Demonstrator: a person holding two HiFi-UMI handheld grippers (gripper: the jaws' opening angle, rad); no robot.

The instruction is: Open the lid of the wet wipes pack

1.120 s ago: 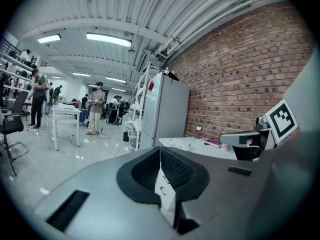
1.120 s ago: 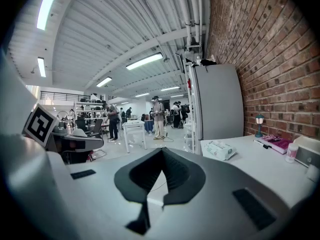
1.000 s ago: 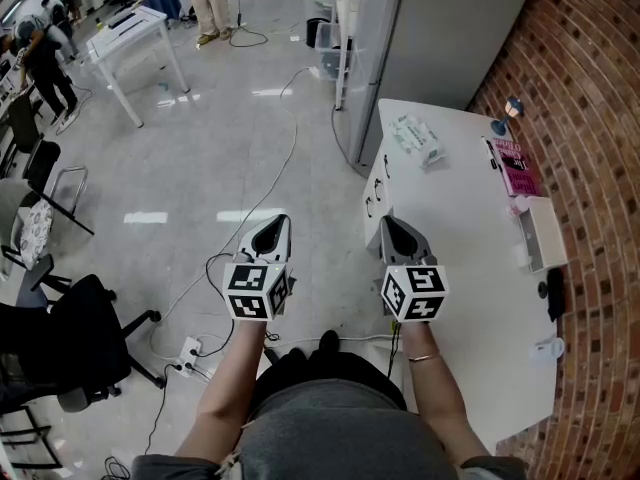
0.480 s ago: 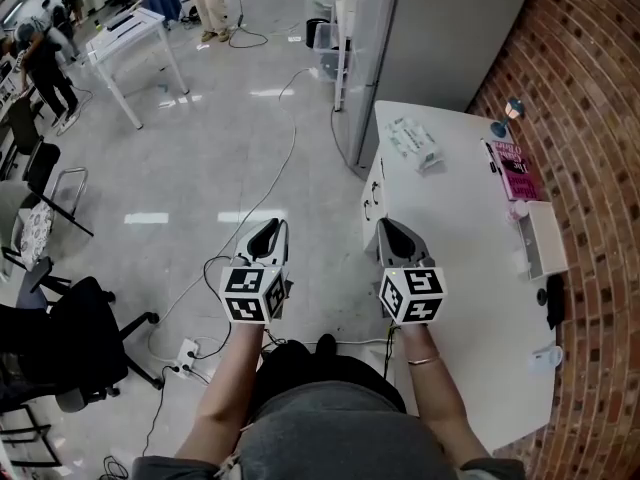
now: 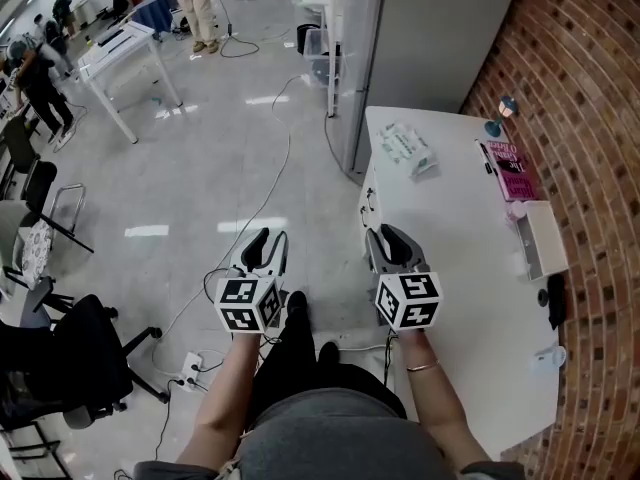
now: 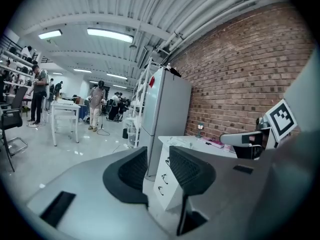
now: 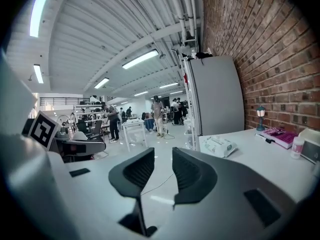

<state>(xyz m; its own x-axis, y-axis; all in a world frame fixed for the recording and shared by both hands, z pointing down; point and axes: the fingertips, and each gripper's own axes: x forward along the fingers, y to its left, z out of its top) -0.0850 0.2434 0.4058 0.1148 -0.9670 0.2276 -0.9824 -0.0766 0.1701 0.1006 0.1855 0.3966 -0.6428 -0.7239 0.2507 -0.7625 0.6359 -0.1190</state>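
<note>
The wet wipes pack (image 5: 407,148), white with green print, lies at the far end of the white table (image 5: 455,268); it also shows in the right gripper view as the pack (image 7: 219,145). My left gripper (image 5: 263,249) hangs over the floor, left of the table, its jaws opening with nothing between them. My right gripper (image 5: 391,246) is over the table's near left edge, its jaws opening as well, empty. Both are well short of the pack. In the left gripper view the left gripper (image 6: 158,168) points at the table's drawers.
A pink book (image 5: 516,171), a pen and a small lamp (image 5: 505,109) lie at the far right by the brick wall. A white box (image 5: 545,234) and a dark object (image 5: 553,296) sit along the right edge. A grey cabinet (image 5: 430,28) stands behind the table. Cables cross the floor.
Both grippers have gone from shut to open. Both drifted slightly nearer to me in the head view, and the view shifted a little.
</note>
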